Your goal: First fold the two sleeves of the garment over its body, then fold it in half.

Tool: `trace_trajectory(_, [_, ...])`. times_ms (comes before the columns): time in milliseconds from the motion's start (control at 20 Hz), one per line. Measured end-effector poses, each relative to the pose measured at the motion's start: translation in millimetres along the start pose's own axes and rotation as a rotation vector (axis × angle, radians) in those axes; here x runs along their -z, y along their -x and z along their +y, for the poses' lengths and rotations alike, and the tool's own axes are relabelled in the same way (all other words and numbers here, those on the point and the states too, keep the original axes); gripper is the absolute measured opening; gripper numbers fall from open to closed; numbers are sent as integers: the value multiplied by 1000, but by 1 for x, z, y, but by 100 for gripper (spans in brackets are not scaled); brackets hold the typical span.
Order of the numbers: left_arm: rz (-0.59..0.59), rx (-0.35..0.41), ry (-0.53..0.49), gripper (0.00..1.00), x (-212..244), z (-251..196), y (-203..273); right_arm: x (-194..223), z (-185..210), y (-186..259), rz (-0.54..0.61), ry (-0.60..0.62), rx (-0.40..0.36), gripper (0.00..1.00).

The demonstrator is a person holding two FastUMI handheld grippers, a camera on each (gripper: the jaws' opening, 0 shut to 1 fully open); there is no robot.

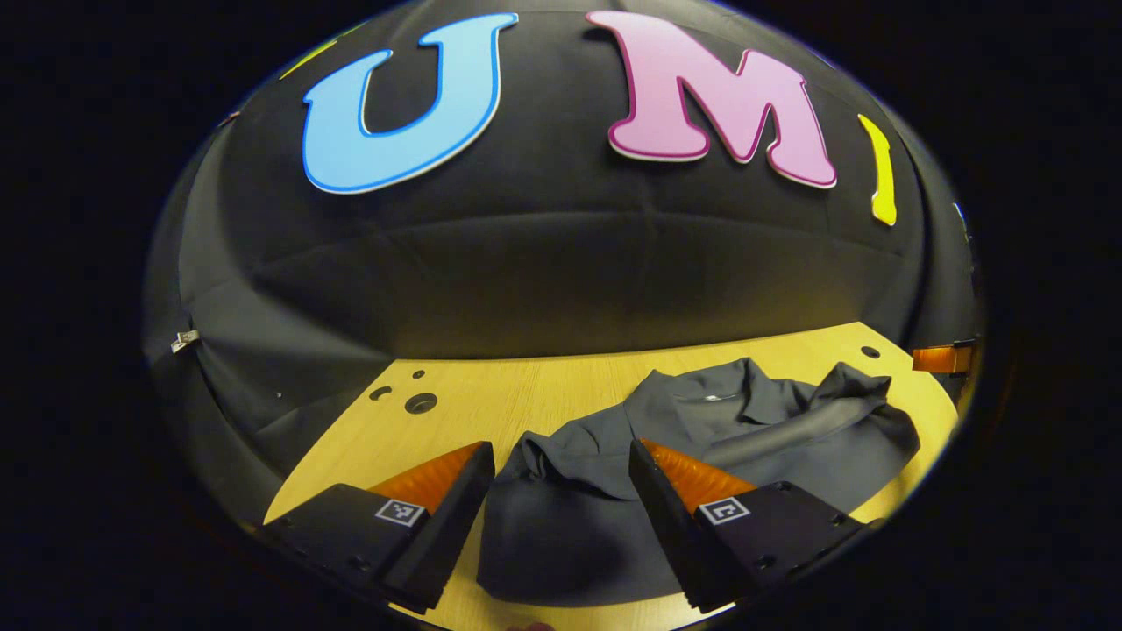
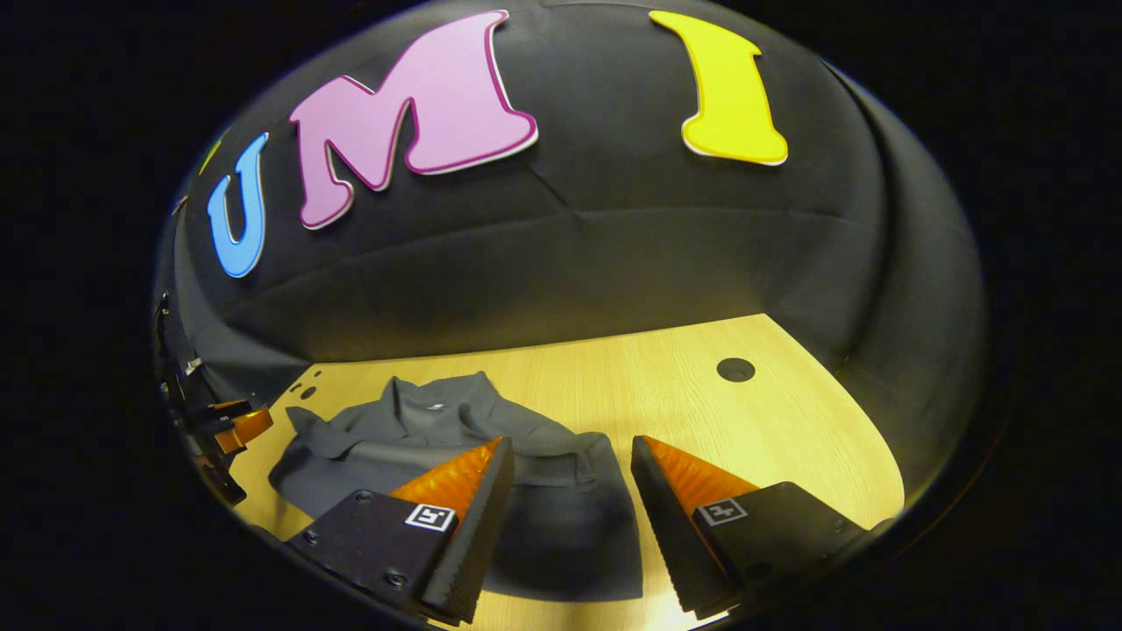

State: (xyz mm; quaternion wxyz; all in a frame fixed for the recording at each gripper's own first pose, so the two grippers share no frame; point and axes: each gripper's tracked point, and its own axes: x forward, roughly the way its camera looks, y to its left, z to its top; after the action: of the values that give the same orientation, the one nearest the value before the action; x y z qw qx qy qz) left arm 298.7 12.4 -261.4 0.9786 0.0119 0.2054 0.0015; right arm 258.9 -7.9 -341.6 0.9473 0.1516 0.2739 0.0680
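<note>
One garment point(image 1: 701, 438), two open-jawed grippers

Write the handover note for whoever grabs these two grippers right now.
Left gripper: open, holding nothing, above the garment's one side.
Right gripper: open, holding nothing, above the other side.
The garment lies on the wooden table, collar toward the booth wall, both sleeves already folded in over its body.
Left to do: fold it in half.
</note>
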Motion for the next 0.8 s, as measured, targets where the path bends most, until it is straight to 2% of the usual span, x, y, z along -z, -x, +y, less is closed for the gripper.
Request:
trace_trajectory(500, [-34,41,-2,98,-9,-20,146,19,63,121,35,74,-141,84])
trace_trajectory(750, [-25,42,23,98,9,-32,203,35,80,160,47,59,-150,84])
trace_trajectory(800, [-27,42,26,98,11,-34,213,40,79,164,56,59,-148,72])
